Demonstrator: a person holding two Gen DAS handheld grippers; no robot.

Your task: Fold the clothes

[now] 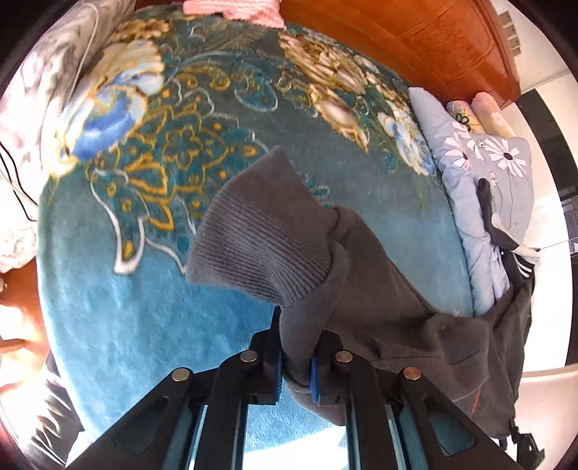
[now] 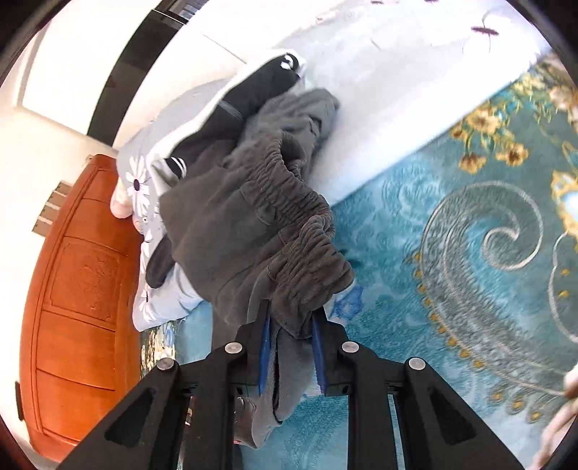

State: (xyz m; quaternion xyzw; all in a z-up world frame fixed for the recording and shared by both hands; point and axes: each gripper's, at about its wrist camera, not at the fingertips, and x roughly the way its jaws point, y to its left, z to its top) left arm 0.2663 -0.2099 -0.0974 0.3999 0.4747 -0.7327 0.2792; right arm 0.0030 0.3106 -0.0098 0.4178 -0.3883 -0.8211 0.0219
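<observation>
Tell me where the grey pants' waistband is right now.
In the right wrist view, the waistband hangs centre frame from the right gripper, above the blue blanket.

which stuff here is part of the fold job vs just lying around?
In the job:
- grey sweatpants, ribbed cuff and elastic waistband
- left gripper, shut on the leg near the cuff
- right gripper, shut on the waistband

Lying about:
- teal floral blanket
- daisy-print bedding
- black garment
- pink knit
- wooden headboard
</observation>
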